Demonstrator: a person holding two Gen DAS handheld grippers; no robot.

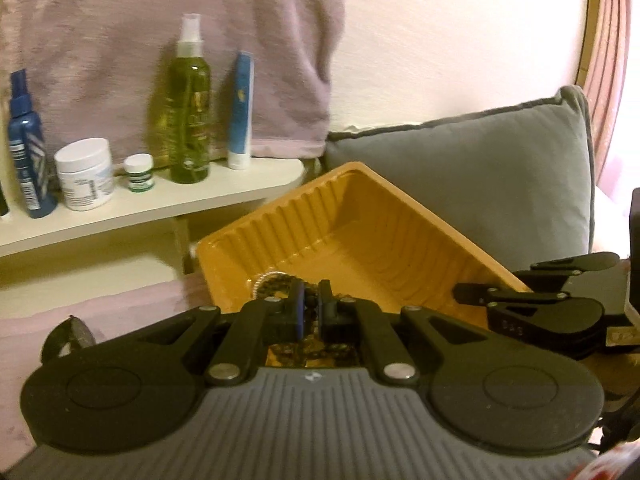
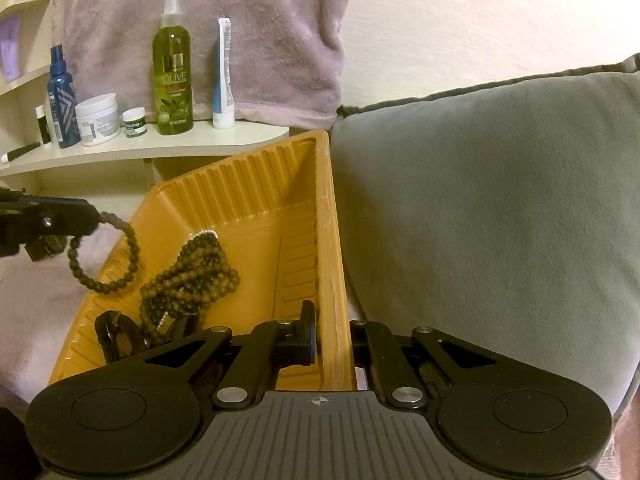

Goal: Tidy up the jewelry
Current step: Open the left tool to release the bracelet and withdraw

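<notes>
An orange ribbed tray (image 1: 404, 208) (image 2: 324, 208) lies on the pink bed cover against a grey cushion. My left gripper (image 1: 311, 308) is shut on a dark beaded bracelet (image 2: 120, 256), which hangs in a loop over the tray's left rim; in the right wrist view the left gripper (image 2: 90, 216) comes in from the left. A pile of brown bead strands (image 2: 188, 276) and a dark clip (image 2: 116, 332) lie inside the tray. My right gripper (image 2: 332, 340) is shut on the tray's right wall, one finger inside and one outside; it also shows in the left wrist view (image 1: 472, 294).
A grey cushion (image 2: 500, 208) stands right of the tray. A cream shelf (image 2: 160, 148) behind holds a green olive spray bottle (image 2: 173, 68), a blue tube (image 2: 224, 76), a blue bottle (image 2: 62, 100) and white jars (image 2: 98, 120). A pink towel (image 2: 200, 20) hangs behind.
</notes>
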